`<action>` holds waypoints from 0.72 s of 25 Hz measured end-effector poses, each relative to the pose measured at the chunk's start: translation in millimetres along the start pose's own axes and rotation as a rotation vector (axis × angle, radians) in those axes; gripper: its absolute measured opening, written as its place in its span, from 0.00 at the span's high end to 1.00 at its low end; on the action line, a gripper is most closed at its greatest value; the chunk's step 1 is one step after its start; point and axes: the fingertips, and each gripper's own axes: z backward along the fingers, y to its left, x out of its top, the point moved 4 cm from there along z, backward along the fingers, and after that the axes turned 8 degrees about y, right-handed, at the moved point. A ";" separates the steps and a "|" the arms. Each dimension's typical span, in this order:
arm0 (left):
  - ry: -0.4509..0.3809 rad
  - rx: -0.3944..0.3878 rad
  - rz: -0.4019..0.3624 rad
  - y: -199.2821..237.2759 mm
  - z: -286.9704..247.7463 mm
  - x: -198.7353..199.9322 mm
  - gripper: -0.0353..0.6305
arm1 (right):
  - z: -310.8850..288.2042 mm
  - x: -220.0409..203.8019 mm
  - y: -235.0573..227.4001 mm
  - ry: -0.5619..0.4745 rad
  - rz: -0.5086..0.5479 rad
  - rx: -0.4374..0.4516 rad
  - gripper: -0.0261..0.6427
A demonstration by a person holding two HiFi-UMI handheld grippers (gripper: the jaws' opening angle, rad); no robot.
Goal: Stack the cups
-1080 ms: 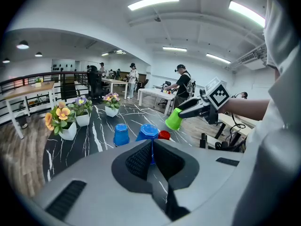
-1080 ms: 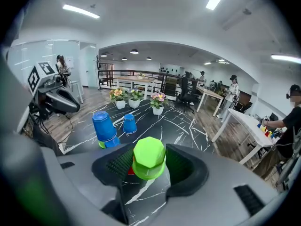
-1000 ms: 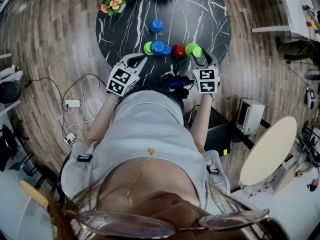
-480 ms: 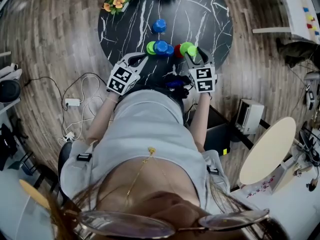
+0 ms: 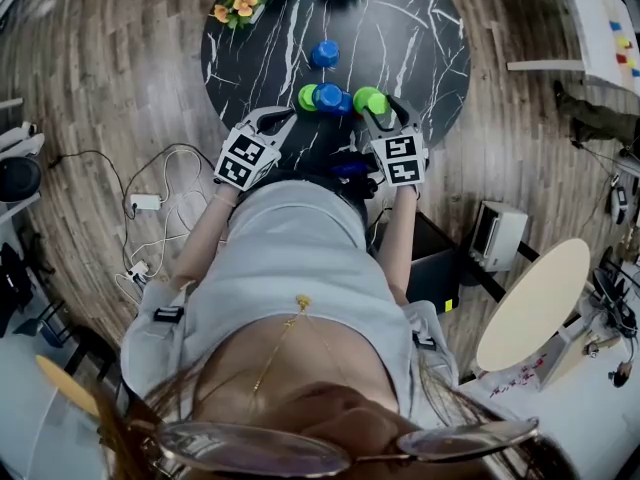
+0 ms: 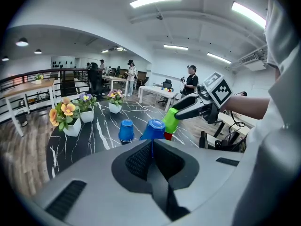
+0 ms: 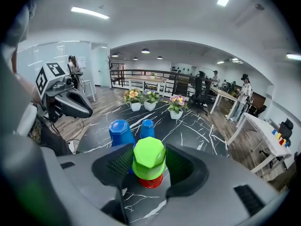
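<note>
Right side: the right hand-held gripper [image 5: 372, 110] is clenched on the lime-green inverted plastic cup [image 7: 149, 160], with a ribbed pad on each side of it. The cup is off the bench, base up, and looks slightly tilted in the left gripper view.

Change over the last second: in the head view this gripper and its cup shift leftward along the near edge of the round black marbled bench [image 5: 420, 38]. A second ago the small red plastic cup [image 7: 151, 181] stands clear to the left of the green one. Half a second ago it is half covered, and now the head view shows no red at all. The right gripper view agrees: a red rim peeks out directly beneath the green cup's mouth, lower centre of frame. I cannot tell whether green already touches red; they are very close.

Meaning: the carry looks finished, with green lined up over red. Judged next step is to lower it straight down until it seats, then let go. Risk: the tilt could catch the red rim and push that cup aside.

Left side: the left hand-held gripper [image 6: 151, 150] has its jaws pressed together with nothing between them. It is unmoved at the lower left of the cup group.

Others: a dark blue inverted cup [image 5: 328, 96] is just left of the held cup. A second lime-green cup [image 5: 306, 97] is close at that one's left. Another blue cup [image 5: 324, 54] sits farther up the bench, well apart. Potted flowers [image 5: 232, 8] line the top edge.
</note>
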 end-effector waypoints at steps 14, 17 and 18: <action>0.011 -0.002 0.017 10.4 2.3 -4.6 0.90 | -19.9 -2.2 11.1 0.055 0.034 0.012 0.63; 0.016 -0.002 0.021 12.4 3.0 -5.7 0.90 | -22.3 -1.8 12.4 0.056 0.031 0.017 0.63; 0.016 -0.002 0.022 12.8 3.3 -5.8 0.90 | -22.5 -1.4 12.7 0.054 0.029 0.016 0.63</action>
